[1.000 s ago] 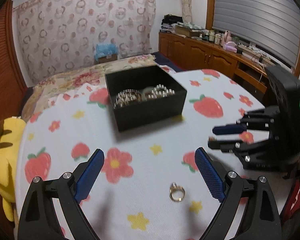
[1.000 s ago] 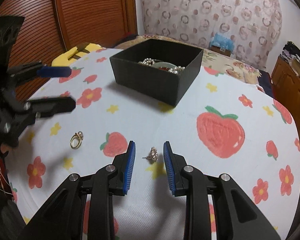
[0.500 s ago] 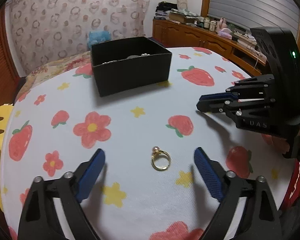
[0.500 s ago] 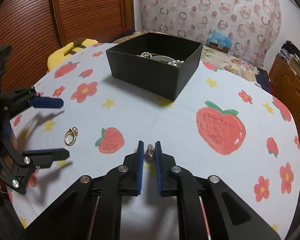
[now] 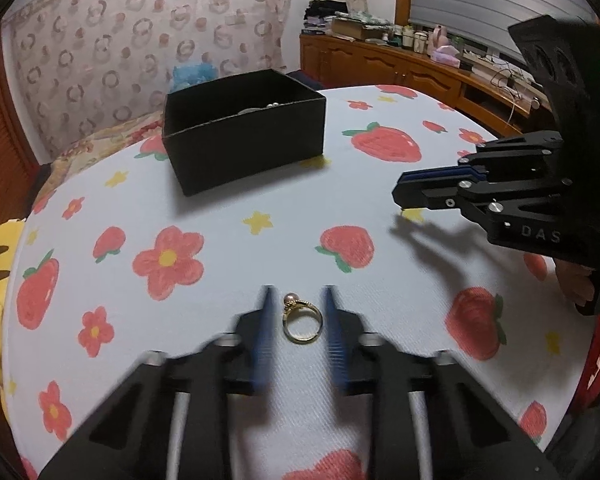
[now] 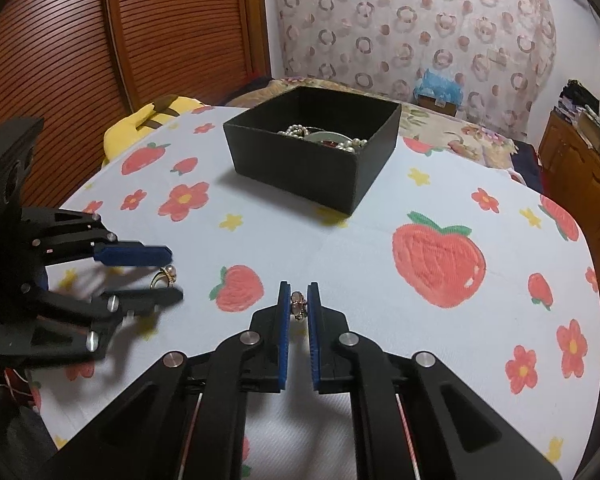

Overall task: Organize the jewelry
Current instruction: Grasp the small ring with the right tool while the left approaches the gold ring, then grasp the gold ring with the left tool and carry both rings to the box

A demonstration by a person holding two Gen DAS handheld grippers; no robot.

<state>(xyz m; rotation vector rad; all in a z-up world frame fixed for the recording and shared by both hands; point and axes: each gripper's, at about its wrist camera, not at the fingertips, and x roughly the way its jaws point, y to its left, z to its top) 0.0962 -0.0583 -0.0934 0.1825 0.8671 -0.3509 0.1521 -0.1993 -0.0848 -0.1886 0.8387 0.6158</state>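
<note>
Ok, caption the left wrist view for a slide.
Left claw closing around a gold pearl ring on the strawberry-print cloth, black jewelry box beyond.

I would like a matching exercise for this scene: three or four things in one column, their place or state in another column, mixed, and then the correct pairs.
Things:
1. gold ring
2. small earring
3. pearl strands
4. yellow plush toy

Places or states:
A. inside the black box
B. pinched in the right gripper
C. beyond the table's far edge
D. on the cloth between the fingers of the left gripper, which have just been closing

Pairs: 1-D, 2-B, 3-A, 4-C
</note>
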